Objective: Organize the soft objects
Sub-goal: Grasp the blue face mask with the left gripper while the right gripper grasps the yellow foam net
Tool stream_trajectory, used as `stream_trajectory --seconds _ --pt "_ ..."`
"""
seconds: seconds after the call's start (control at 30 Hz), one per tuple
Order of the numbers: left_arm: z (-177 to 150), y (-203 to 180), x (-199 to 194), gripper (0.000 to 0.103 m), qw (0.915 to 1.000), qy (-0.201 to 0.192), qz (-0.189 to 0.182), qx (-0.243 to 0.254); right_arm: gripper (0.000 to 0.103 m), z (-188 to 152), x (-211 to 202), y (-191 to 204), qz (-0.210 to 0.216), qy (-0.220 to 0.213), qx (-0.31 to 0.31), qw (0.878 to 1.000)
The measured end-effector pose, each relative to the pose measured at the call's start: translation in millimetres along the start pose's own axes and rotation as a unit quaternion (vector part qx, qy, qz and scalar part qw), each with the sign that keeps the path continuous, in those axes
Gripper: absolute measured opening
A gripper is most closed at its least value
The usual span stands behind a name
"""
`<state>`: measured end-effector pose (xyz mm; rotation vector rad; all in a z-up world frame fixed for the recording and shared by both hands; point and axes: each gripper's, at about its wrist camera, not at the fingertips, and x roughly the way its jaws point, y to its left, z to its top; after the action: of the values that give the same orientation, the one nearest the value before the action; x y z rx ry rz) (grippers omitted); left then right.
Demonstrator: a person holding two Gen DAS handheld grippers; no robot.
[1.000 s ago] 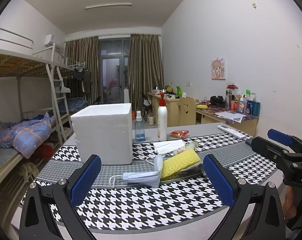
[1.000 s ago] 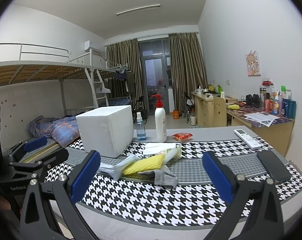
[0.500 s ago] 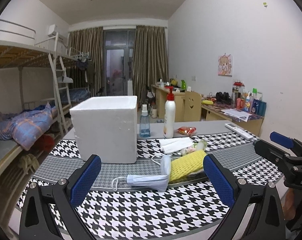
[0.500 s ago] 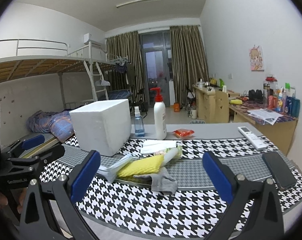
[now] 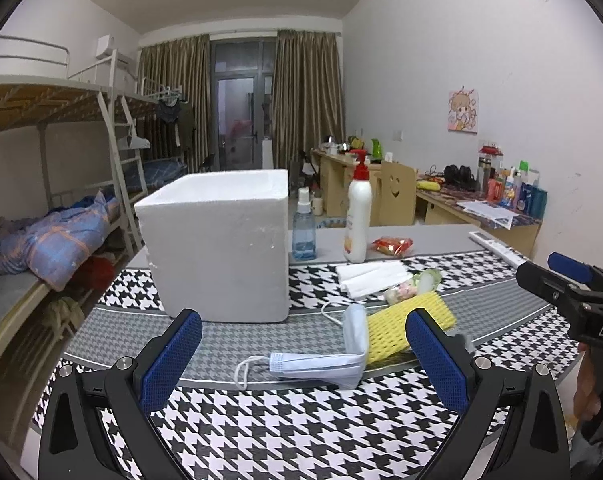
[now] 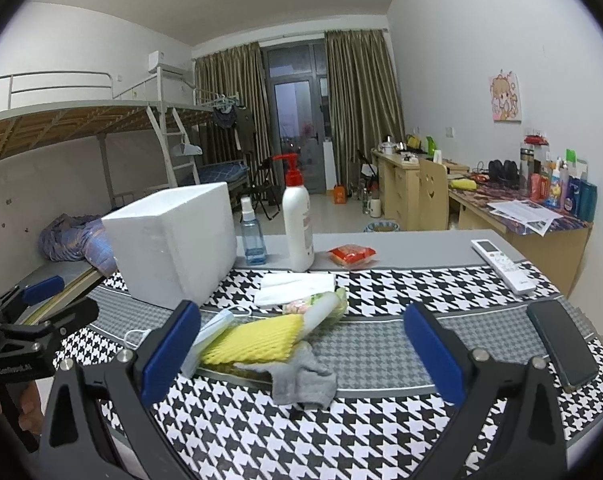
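Right now both grippers hover above the near edge of a table covered with a black-and-white houndstooth cloth [image 5: 301, 432], and neither holds anything. The left gripper [image 5: 303, 356] has its blue-padded fingers [image 5: 173, 356] spread wide apart, framing a pale blue surgical face mask [image 5: 321, 364] that lies folded on the cloth with its white ear loop trailing to the left. The right gripper [image 6: 301, 352] is likewise released, its jaws wide.

Between the right gripper's fingers, in the right wrist view, lies the little heap of soft things: a yellow foam net sleeve [image 6: 257, 340] touching the face mask on its left side, and a crumpled grey sock [image 6: 301, 376] lying just in front of the sleeve, its edge against it. A small clear packet with pink and green contents [image 6: 313, 304] sits just behind the yellow sleeve, and a stack of folded white tissues [image 6: 297, 286] lies beyond that.

A white polystyrene foam box [image 5: 221, 248], open at the top, stands upright on the cloth to the left of the heap, near but apart from it. Behind it stand a blue-tinted clear spray bottle [image 5: 303, 232] and a white pump bottle with a red head [image 5: 357, 216], with a red snack packet [image 5: 391, 245] beside them. A white remote control [image 6: 503, 260] and a black phone [image 6: 561, 344] lie toward the right edge.
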<state>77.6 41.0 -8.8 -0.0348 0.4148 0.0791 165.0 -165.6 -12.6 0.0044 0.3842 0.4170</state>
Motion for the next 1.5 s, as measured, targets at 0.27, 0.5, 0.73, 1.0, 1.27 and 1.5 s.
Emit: stream_trajectory --seconds 0.27,0.5,0.73,1.0,1.27,1.5 --pt "-5.2 0.3 19.7 0.102 0.9992 0.031 -0.014 0.019 0.103 -1.2 23.0 -1.1 0.006 0.039 0.003 0.999" --pt "-8.9 -3.7 36.2 0.102 0.9977 0.052 -0.030 0.031 0.103 -3.1 40.2 -3.0 0.013 0.061 0.005 0.998" --pt "-8.9 -7.0 53.7 0.102 0.9940 0.074 -0.055 0.059 0.103 -4.6 55.5 -7.8 0.013 0.083 0.010 0.996" --pt "-14.2 -12.8 71.4 0.102 0.9905 0.103 -0.061 0.068 0.103 -6.5 68.2 -12.0 0.011 0.107 0.014 0.994" --pt "-17.3 -18.9 85.7 0.102 0.9863 0.118 -0.062 0.098 0.103 -6.9 72.0 -4.5 0.026 0.113 -0.004 0.993" --pt "-15.5 -20.7 92.6 0.095 0.9831 0.126 -0.080 0.105 0.099 -7.7 81.1 -7.8 0.011 0.129 -0.001 0.992"
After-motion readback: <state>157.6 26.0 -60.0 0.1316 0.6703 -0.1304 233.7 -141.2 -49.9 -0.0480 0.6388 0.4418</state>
